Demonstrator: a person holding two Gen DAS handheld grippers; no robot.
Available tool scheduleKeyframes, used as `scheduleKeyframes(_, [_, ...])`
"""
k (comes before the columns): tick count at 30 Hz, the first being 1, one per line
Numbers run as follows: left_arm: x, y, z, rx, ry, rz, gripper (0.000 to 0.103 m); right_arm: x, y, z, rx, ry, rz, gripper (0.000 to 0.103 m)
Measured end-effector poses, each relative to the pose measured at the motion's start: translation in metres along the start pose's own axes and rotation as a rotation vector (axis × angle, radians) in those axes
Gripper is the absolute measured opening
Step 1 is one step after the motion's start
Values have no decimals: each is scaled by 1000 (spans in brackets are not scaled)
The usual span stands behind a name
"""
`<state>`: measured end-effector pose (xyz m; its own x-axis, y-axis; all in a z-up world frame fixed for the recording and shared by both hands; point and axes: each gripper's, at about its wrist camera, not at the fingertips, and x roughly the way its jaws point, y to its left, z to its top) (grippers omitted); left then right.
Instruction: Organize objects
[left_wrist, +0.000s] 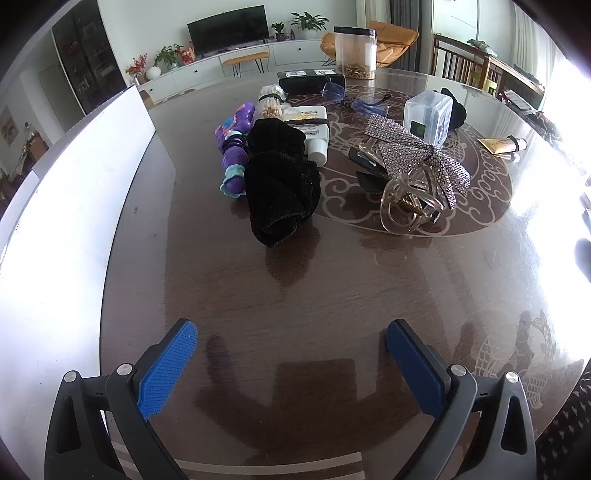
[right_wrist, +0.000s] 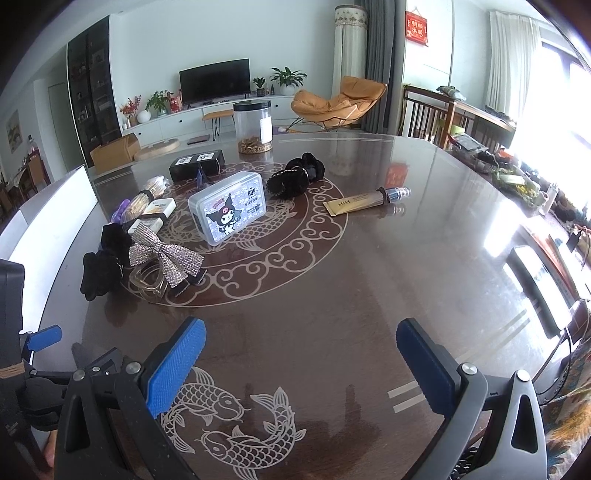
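Table (right_wrist: 369, 280) of dark glossy wood carried the clutter around one landmark, the cartoon-printed plastic box (right_wrist: 227, 208): nearer than it lay the black velvet scrunchie (left_wrist: 280, 188), the rhinestone bow clip (left_wrist: 413, 147) and the clear claw clip (left_wrist: 410, 206), beyond it a second black scrunchie (right_wrist: 295, 177). Left gripper (left_wrist: 291, 369) and right gripper (right_wrist: 301, 365) hovered above bare wood with fingers spread and nothing held. A sound first pick was probably the near velvet scrunchie, approached low and squeezed across its bulk, since the soft fabric would compress rather than slip.
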<state>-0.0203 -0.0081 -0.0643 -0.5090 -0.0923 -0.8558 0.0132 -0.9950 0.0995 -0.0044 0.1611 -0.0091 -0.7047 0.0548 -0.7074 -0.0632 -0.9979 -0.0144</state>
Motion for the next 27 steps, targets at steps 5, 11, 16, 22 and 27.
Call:
scheduleKeyframes(5, [3,3,1,-16,1,-32,103,2,1,0,-7,11,-2,103])
scheduleKeyframes(11, [10,12,4,-33,19,-91,103,4,4,0,-17,20,-3,103])
scheduleKeyframes(16, [10,13,2,-7,-2,-106,103,6,4,0,-16,29,1,103])
scheduleKeyframes(22, [10,13,0,10,-14,-115,103,8,6,0,-22,35,5,103])
scheduleKeyframes(27, [4,18,-10,16,-26,-121,103,9,8,0,-37,48,37,103])
